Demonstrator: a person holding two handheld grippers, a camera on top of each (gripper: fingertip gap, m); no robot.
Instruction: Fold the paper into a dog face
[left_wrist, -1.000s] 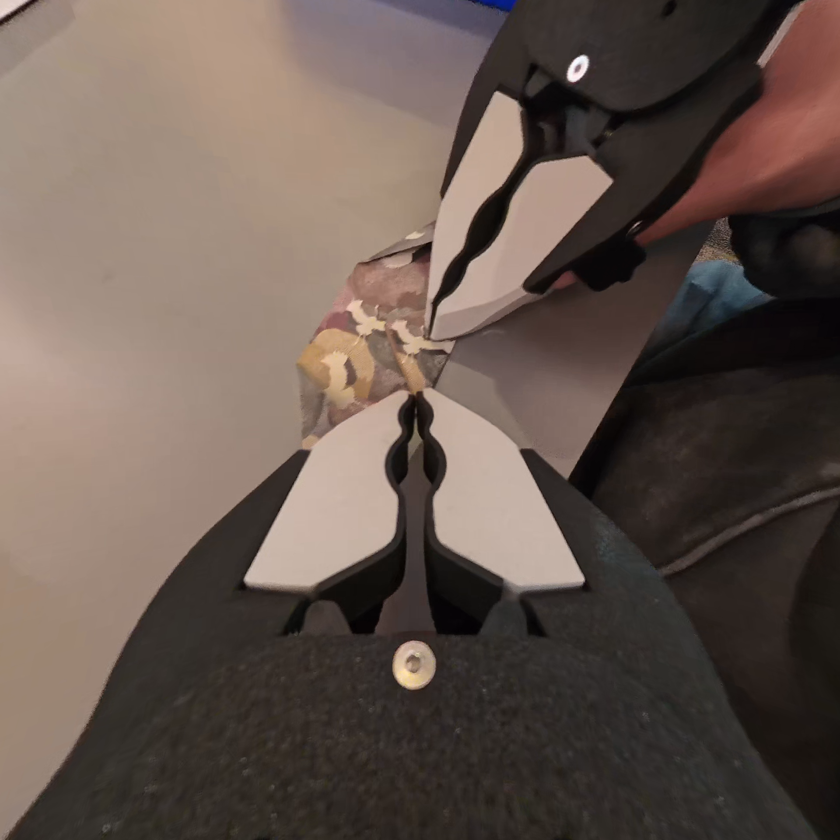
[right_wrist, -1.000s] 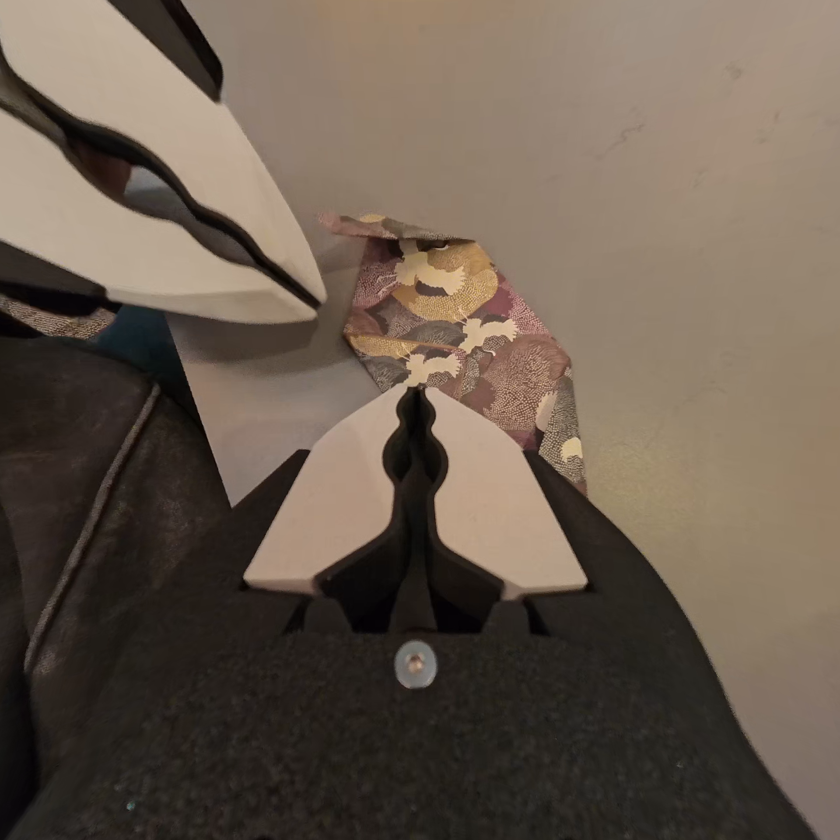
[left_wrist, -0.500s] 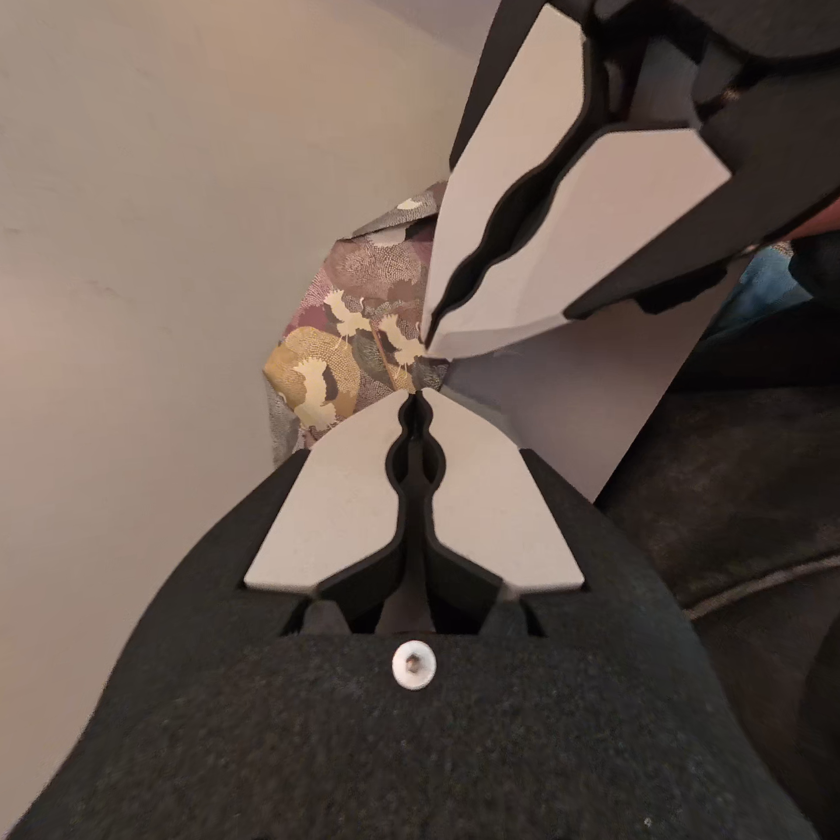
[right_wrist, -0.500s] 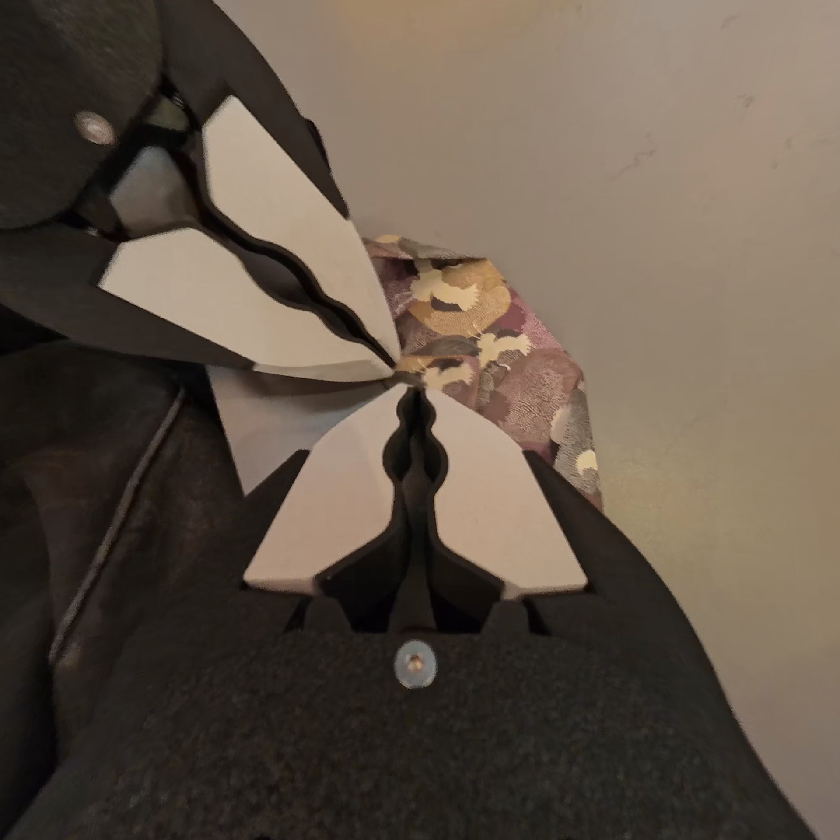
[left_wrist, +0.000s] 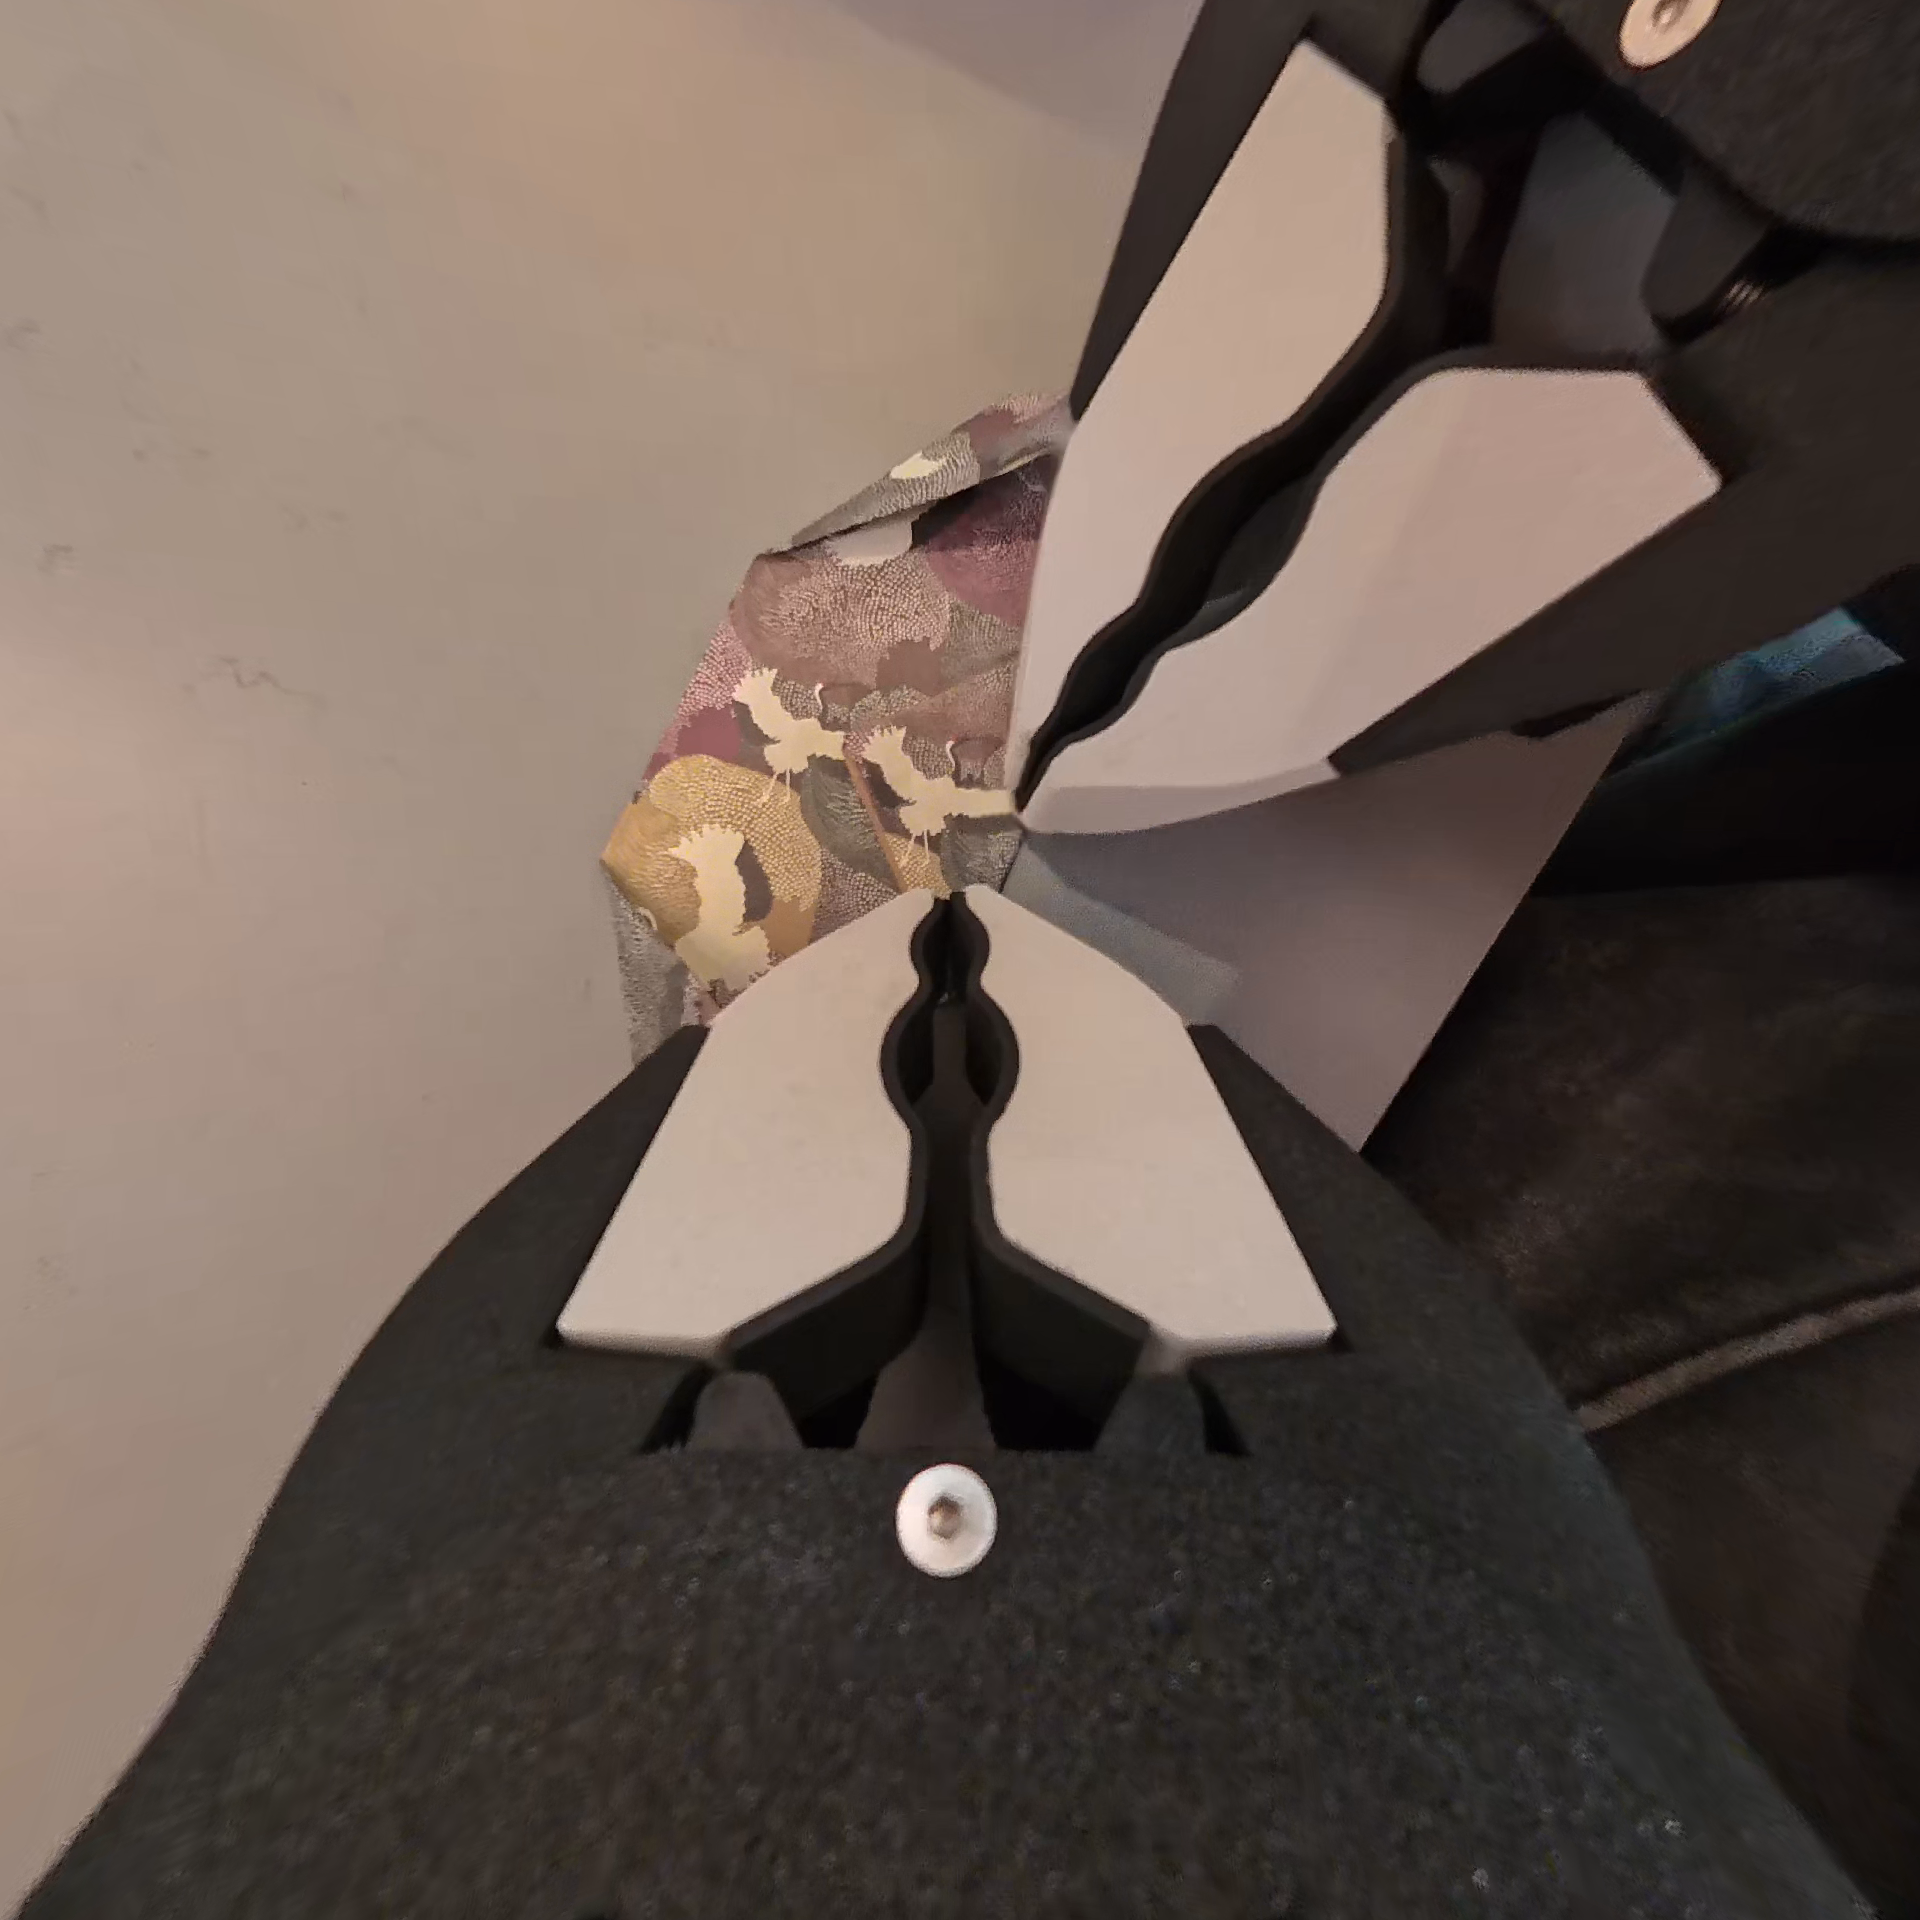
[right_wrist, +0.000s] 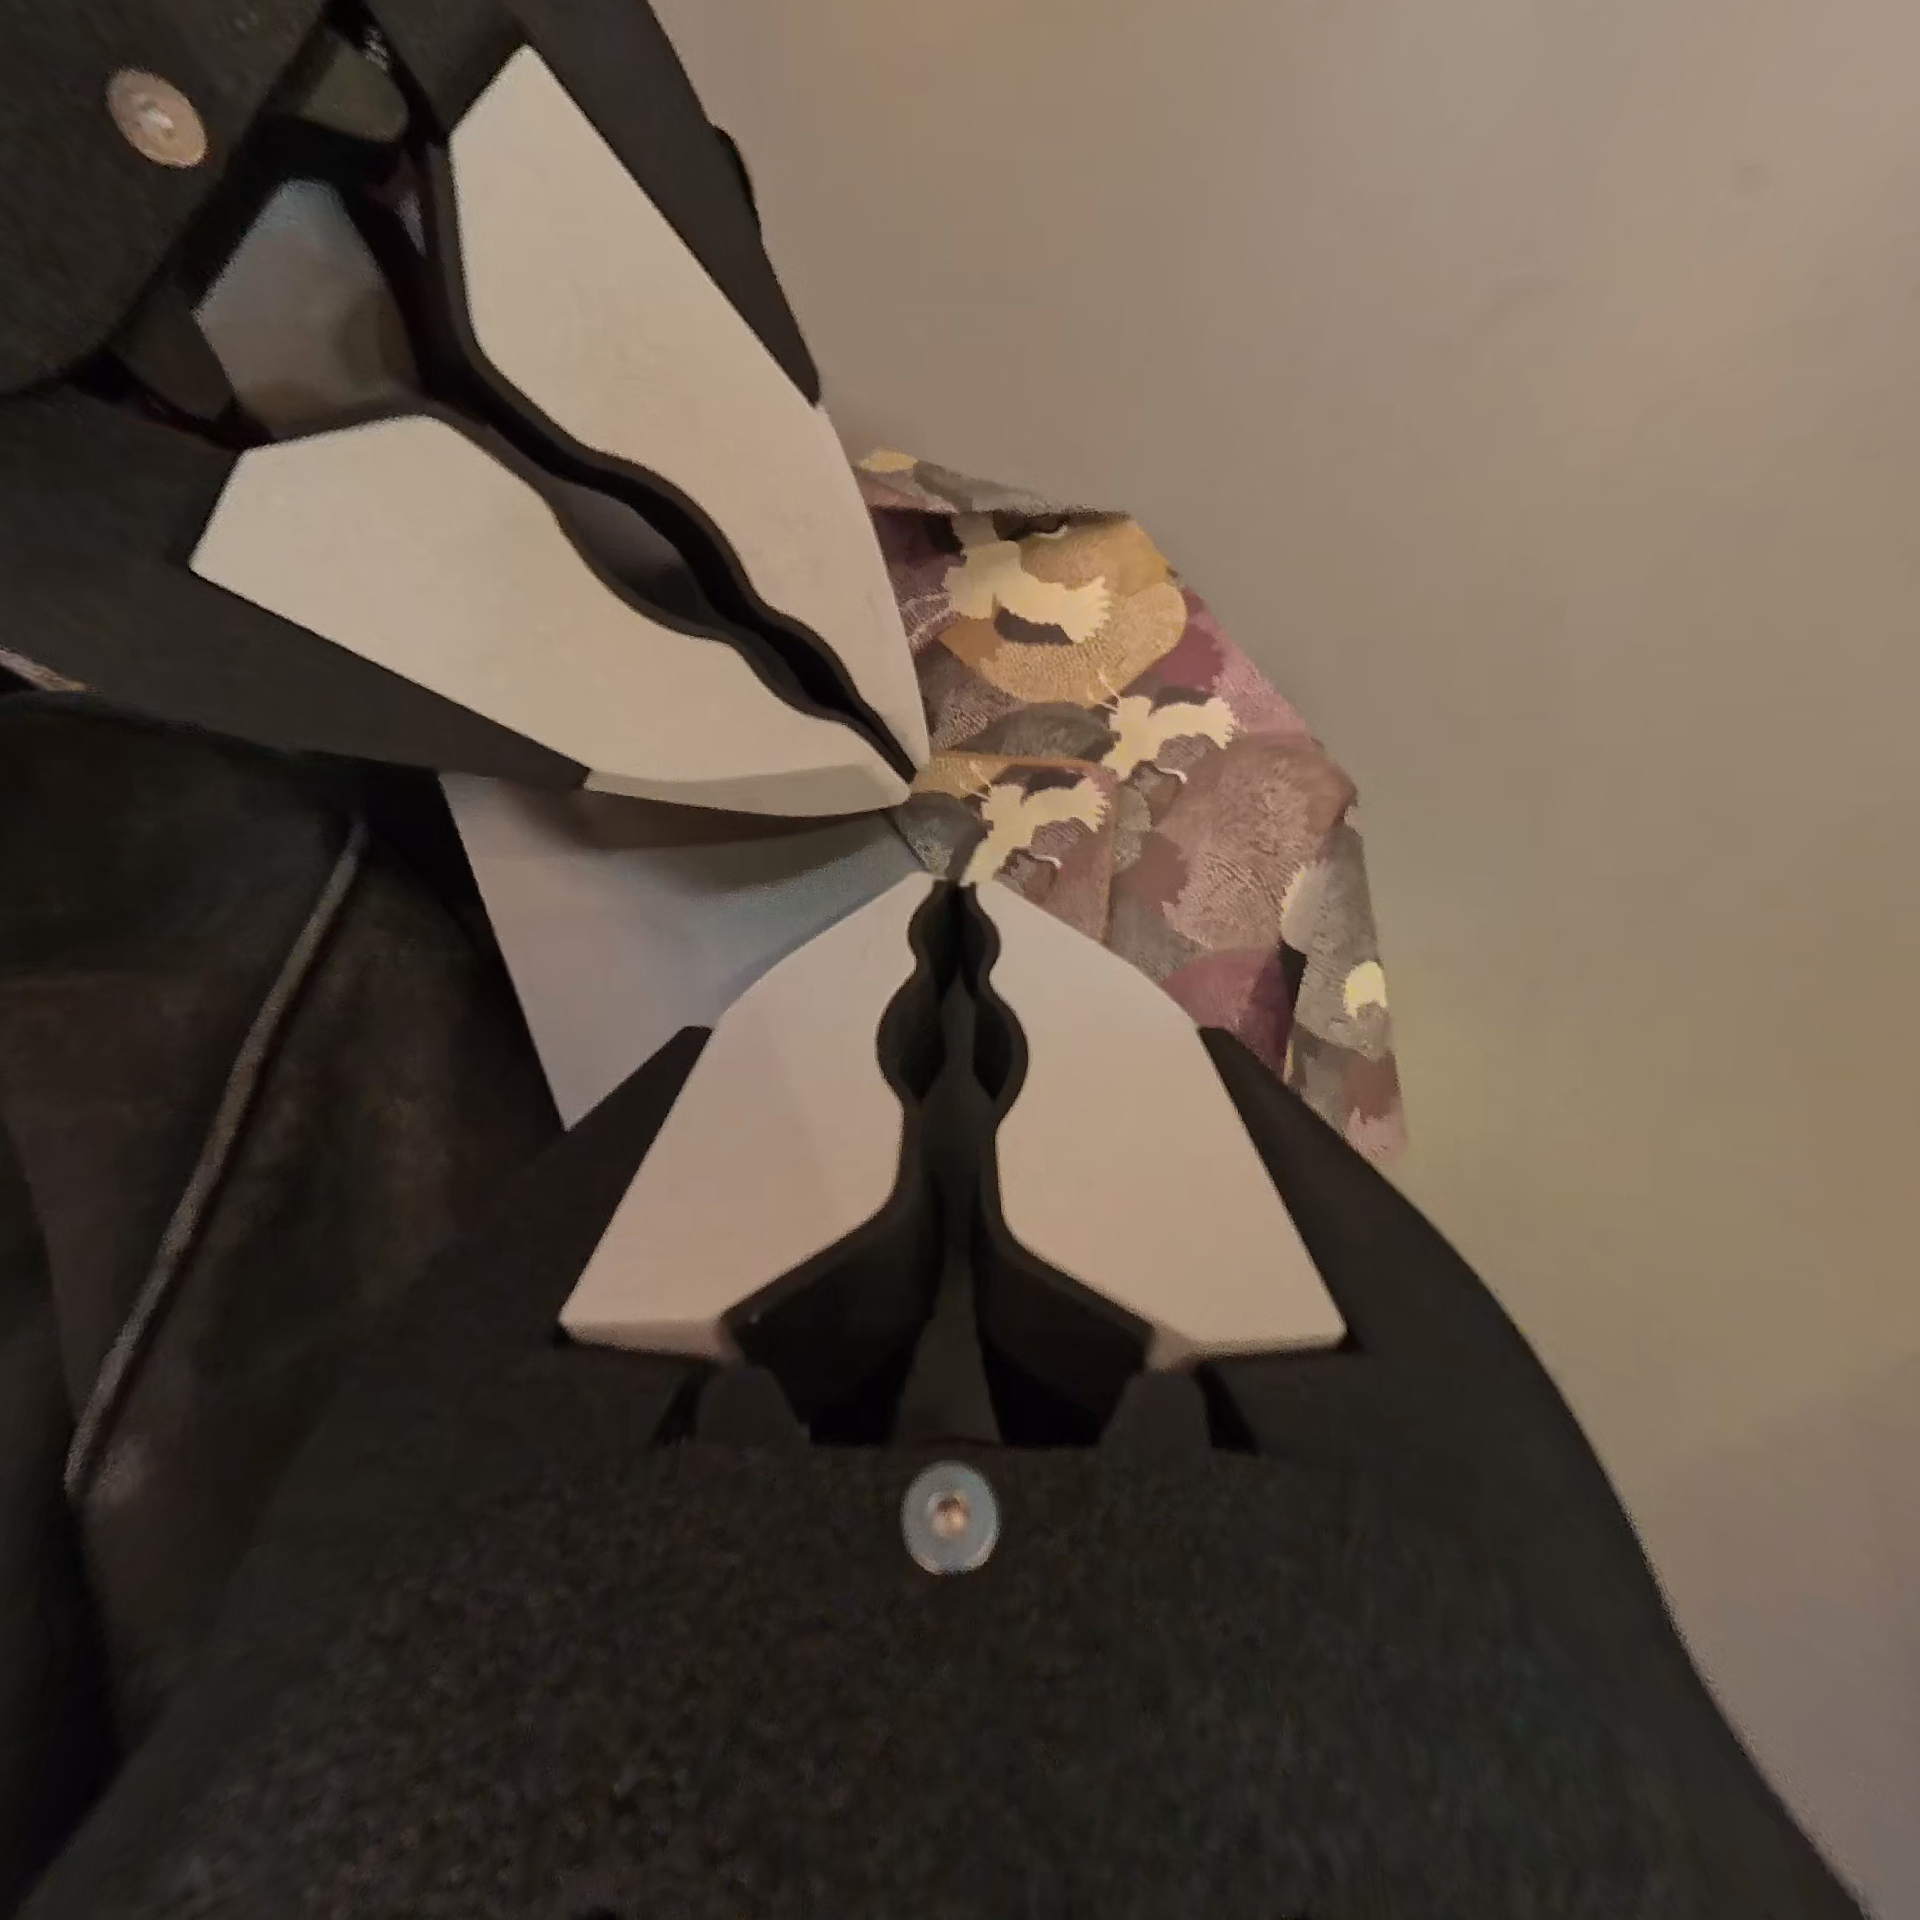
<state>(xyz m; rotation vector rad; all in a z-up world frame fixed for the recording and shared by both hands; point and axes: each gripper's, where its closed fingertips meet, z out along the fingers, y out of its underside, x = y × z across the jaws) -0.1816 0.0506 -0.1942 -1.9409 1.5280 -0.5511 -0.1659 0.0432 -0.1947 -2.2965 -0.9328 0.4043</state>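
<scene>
The folded paper (left_wrist: 831, 748), patterned in purple, grey and gold with pale cranes, lies on the beige table (left_wrist: 312, 520) near its edge. My left gripper (left_wrist: 951, 906) is shut, and its tips touch the paper's near corner. My right gripper (left_wrist: 1023, 805) comes in from the upper right, also shut, with its tip on the paper just beside the left tips. In the right wrist view the right gripper (right_wrist: 956, 883) touches the paper (right_wrist: 1174, 831) at a crane, with the left gripper (right_wrist: 914, 774) close at the upper left. I cannot tell whether either gripper pinches any paper.
The table's edge (left_wrist: 1475, 935) runs close to the right of the grippers. Beyond it is a person's dark clothing (left_wrist: 1662, 1195), which also shows in the right wrist view (right_wrist: 208, 1039). Bare table surface (right_wrist: 1558, 416) lies past the paper. My left and right fingertips are right by each other.
The two grippers have drawn closer together until their tips nearly meet at the paper's near corner. Both have stayed shut, and the paper has kept its shape.
</scene>
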